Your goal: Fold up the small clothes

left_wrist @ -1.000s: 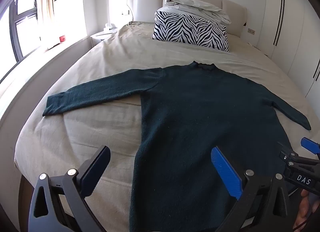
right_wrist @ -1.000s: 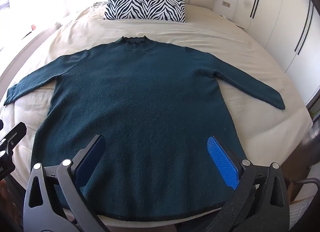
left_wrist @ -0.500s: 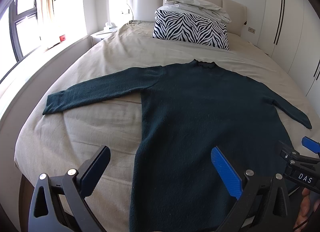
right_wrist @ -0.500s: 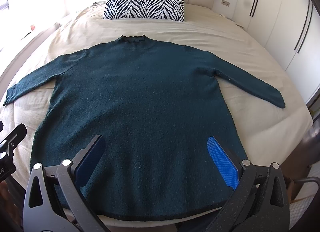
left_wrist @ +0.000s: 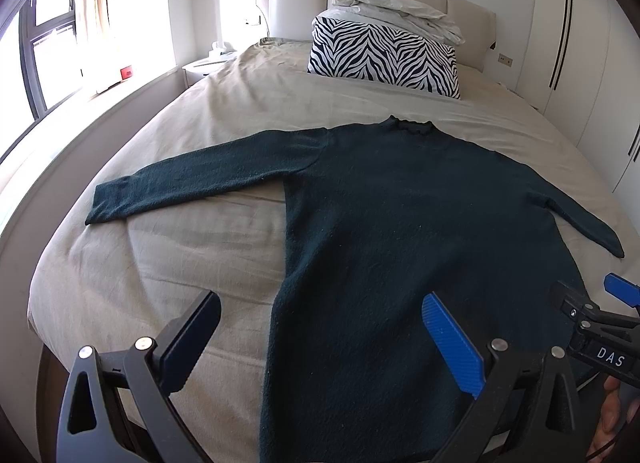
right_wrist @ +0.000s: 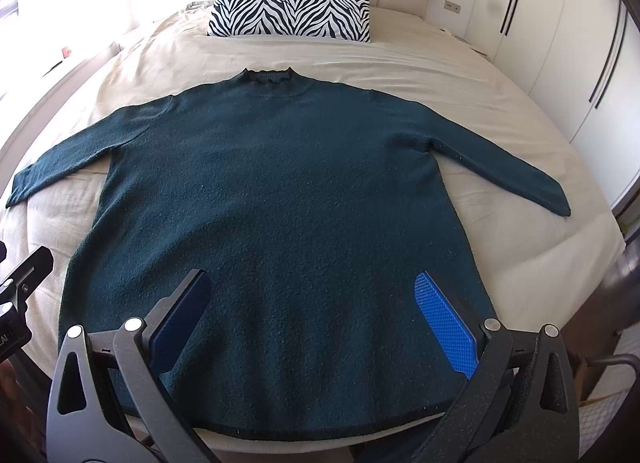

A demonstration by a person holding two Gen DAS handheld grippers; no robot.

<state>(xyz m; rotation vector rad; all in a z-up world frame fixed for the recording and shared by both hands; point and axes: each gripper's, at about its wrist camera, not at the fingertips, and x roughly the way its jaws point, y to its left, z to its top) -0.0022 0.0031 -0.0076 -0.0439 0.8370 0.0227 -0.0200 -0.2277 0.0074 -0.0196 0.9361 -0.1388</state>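
Right wrist view: both the right claw [right_wrist: 312, 315] and the left claw [left_wrist: 320, 339] hang wide open near the sweater [right_wrist: 280, 191] hem; grab one sleeve and fold inward.

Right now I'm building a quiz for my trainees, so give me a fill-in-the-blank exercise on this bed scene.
1. The dark green sweater lies ____ on the bed, sleeves spread out.
2. The pillow beyond the sweater's collar has a ____ pattern.
3. The left gripper and right gripper both have their jaws ____.
4. The crumpled white bedding sits ____ the pillow.

Missing words: flat; zebra; open; on top of
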